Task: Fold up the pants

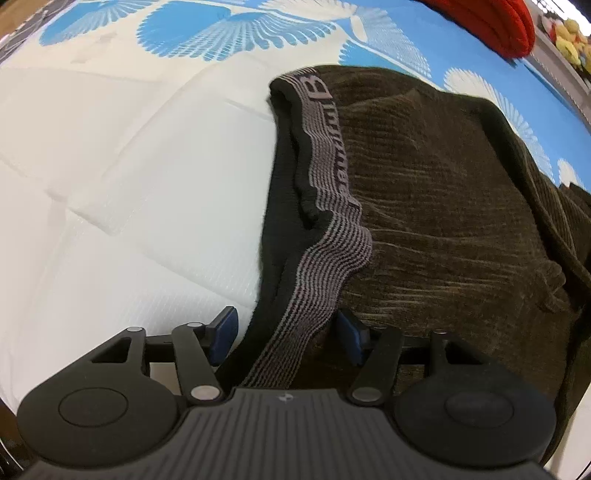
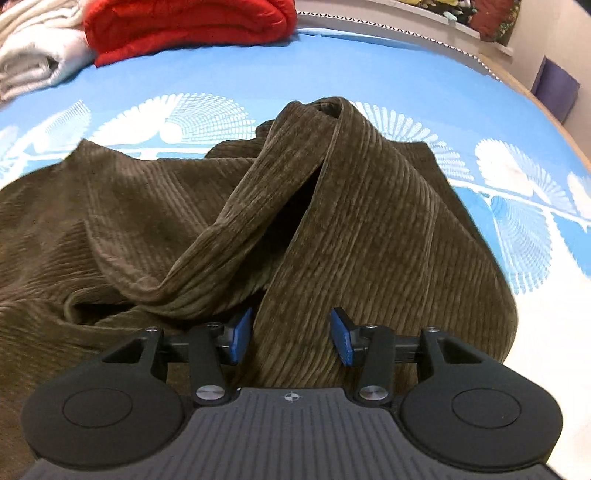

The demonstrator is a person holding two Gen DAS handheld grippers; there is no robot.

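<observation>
Blue-and-white bed (image 2: 369, 74) under brown corduroy pants (image 2: 369, 229), red garment (image 2: 184, 22)

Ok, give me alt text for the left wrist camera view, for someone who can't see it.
Brown corduroy pants lie on a white and blue patterned bed, their grey striped waistband running down between the open jaws of the left gripper. Something red sits at the bed's far edge.

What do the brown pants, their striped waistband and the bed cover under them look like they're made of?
Brown ribbed pants: likely corduroy, a soft matte pile with parallel ridges. Grey-and-black striped waistband: seemingly knitted elastic, with fine woven stripes and lettering. Blue-and-white printed bed cover: probably quilted textile, given its stitched, padded panels and fine weave.
</observation>
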